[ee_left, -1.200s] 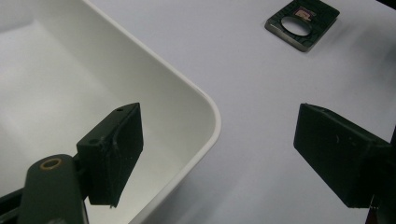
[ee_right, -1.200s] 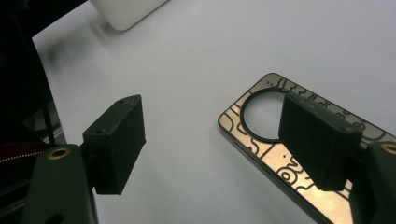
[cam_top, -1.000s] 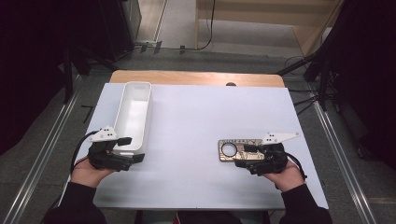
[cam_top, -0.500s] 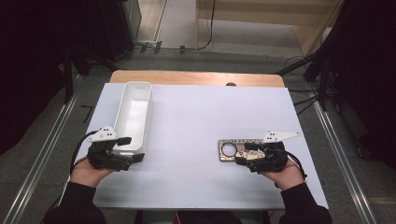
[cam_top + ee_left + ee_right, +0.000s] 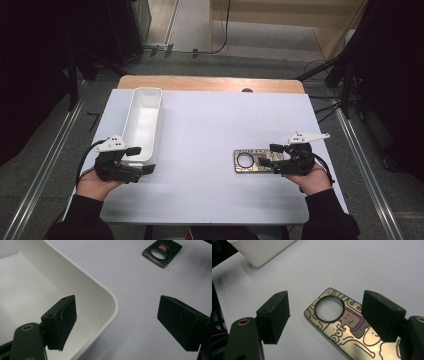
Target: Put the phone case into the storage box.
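Bright, even overhead light on the white table — dark surroundings swallow the edges — soft shadows, and the close black jaws blur slightly.

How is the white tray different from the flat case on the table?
The tray is plain white; the case is dark with cartoon drawings. The tray is a deep, open box with walls; the case lies flat and has a round hole near one end. The tray sits at the left gripper, whose jaws straddle its near corner; the case lies under the open right gripper. Both rest on the white table.
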A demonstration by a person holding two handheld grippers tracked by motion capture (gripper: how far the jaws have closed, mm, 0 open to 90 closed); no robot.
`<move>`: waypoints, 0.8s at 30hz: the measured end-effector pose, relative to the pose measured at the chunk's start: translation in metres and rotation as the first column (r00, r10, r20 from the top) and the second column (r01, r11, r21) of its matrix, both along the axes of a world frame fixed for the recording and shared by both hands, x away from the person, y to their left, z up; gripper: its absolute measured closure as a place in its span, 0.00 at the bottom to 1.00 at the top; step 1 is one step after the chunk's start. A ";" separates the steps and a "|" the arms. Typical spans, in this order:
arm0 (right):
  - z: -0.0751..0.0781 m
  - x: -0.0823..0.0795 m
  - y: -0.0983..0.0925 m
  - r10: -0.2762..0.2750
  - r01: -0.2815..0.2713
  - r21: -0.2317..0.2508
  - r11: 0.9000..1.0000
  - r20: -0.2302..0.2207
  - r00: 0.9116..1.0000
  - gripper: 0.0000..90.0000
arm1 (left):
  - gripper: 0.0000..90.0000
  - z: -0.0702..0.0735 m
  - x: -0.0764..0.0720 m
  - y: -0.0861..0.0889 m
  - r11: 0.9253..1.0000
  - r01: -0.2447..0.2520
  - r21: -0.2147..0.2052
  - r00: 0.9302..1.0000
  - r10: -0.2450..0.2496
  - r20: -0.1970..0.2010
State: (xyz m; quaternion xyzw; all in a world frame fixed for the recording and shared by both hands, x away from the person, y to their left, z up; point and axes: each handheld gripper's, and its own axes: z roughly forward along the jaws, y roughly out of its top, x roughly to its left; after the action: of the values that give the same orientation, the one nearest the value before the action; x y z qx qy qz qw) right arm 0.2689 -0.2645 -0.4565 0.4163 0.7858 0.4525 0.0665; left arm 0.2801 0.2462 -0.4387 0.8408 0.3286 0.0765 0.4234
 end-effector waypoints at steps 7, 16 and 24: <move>0.002 0.010 -0.007 -0.031 0.031 -0.001 1.000 -0.003 1.000 0.24 | 0.17 0.000 0.000 0.000 1.000 0.000 0.002 1.000 0.000 -0.002; 0.000 0.018 -0.013 -0.060 0.060 -0.002 0.998 -0.008 0.998 0.24 | 0.17 0.000 0.000 0.001 1.000 0.000 -0.006 1.000 0.000 -0.001; -0.001 0.026 -0.017 -0.082 0.082 -0.005 0.997 -0.012 0.997 0.25 | 0.17 0.000 0.000 0.001 1.000 0.000 -0.001 1.000 0.000 0.000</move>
State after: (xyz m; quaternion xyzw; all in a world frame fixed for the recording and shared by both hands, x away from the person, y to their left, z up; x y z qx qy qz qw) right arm 0.2948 -0.2816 -0.4577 0.4508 0.7695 0.4450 0.0813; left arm 0.2804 0.2468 -0.4388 0.8405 0.3286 0.0761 0.4240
